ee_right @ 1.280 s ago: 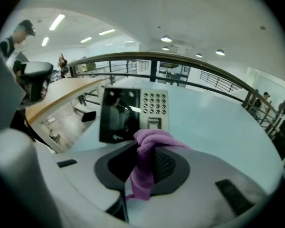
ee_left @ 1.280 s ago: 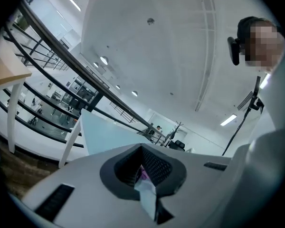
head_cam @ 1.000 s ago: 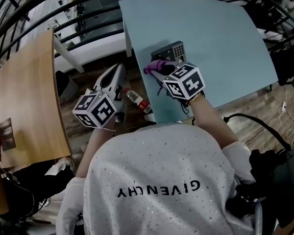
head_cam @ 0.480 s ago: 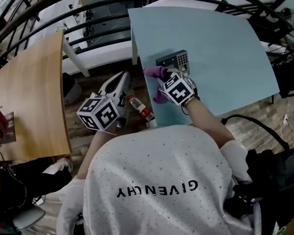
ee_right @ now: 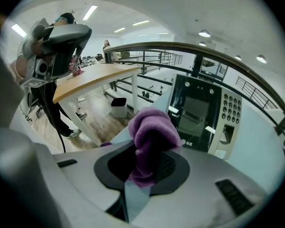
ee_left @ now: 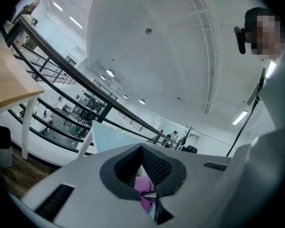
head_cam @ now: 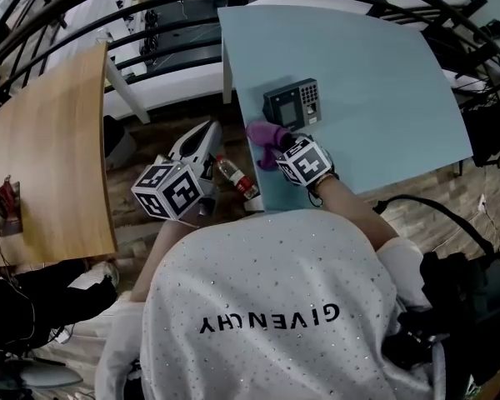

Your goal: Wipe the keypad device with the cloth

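Right gripper view, cloth [ee_right: 151, 133] clamped in right gripper [ee_right: 143, 174], keypad device [ee_right: 205, 112] just beyond

Worktop: light blue [head_cam: 383, 82], with a plain flat top.
Bottle: clear plastic with a red label [head_cam: 233, 176], lying on the wood floor [head_cam: 162, 132] just beside the worktop's left edge.
Wooden table: pale brown [head_cam: 50, 140], well apart from the worktop, across the floor to its left.
Railing: black bars [head_cam: 150, 23], beyond the worktop's far edge.
Bin: dark [head_cam: 117, 144], on the floor between the wooden table and the worktop.
Bag: black [head_cam: 458, 298], off the worktop's near right corner.
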`<state>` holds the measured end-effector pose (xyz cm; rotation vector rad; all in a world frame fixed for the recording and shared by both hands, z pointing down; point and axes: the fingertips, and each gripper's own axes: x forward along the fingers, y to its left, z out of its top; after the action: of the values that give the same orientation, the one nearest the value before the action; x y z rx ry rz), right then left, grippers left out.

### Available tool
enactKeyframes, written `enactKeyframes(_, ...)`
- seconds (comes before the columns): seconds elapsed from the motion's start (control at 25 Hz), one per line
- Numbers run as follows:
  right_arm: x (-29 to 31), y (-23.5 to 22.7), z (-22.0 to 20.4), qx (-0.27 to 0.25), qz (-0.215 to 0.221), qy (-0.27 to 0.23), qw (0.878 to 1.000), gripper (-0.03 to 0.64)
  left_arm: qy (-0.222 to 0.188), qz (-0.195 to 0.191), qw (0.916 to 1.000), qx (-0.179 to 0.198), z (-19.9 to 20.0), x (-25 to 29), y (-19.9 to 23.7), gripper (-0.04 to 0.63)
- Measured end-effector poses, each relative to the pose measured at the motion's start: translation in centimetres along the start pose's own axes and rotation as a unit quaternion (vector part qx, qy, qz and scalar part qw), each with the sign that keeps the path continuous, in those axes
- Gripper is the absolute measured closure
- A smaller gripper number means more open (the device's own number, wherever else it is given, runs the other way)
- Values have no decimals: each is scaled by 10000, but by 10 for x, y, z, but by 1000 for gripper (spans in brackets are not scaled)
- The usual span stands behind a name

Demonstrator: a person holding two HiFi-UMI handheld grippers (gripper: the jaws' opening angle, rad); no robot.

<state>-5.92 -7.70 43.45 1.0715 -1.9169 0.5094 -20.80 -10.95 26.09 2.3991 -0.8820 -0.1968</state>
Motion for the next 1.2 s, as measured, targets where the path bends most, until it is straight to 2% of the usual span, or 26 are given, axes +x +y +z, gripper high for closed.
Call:
enactKeyframes(0.08,-2,2,3,77,117,-25,9999,548,-18,49,10000,-39,0,-3,1,595)
enactKeyframes(0.16,-14,1,26,-68,223,-300,9993,548,-57,116,9999,-58,1,-6,3,595)
enactKeyframes(0.24,-35,-8,70,-293,177,-854,9958,548,-155,212,9996,-67,3,-9,6,595)
enactKeyframes(0.32,-67,-22,126,-464,29,-1527,9872,548,-267,310,9991,-93,7,-13,9,595)
enactKeyframes(0.4,-111,-39,184,-620,-243,-2386,9688,548,-306,387,9988,-77,7,-16,10,595)
enactKeyframes(0.48,-158,-57,228,-654,-497,-3219,9432,548,-330,452,9984,-12,8,-18,10,595)
enactKeyframes(0.52,-174,-65,241,-582,-563,-3511,9328,548,-358,485,9982,2,8,-20,10,595)
enactKeyframes(0.56,-182,-72,247,-449,-574,-3667,9275,548,-392,522,9979,4,8,-23,10,595)
enactKeyframes(0.6,-180,-77,246,-278,-530,-3666,9285,548,-419,560,9975,4,7,-25,10,595)
enactKeyframes(0.64,-169,-80,239,-113,-442,-3531,9345,548,-435,599,9973,11,7,-28,11,595)
enactKeyframes(0.8,-92,-66,189,180,47,-2627,9647,548,-464,810,9956,51,5,-37,20,595)
enactKeyframes(0.92,-51,-64,152,286,142,-2003,9792,548,-526,1051,9930,85,5,-43,26,595)
enactKeyframes(1.04,-37,-83,126,397,-25,-1638,9857,548,-577,1156,9916,58,6,-42,25,595)
enactKeyframes(1.2,-40,-121,110,786,-118,-1703,9822,548,-606,1215,9907,101,3,-30,14,595)
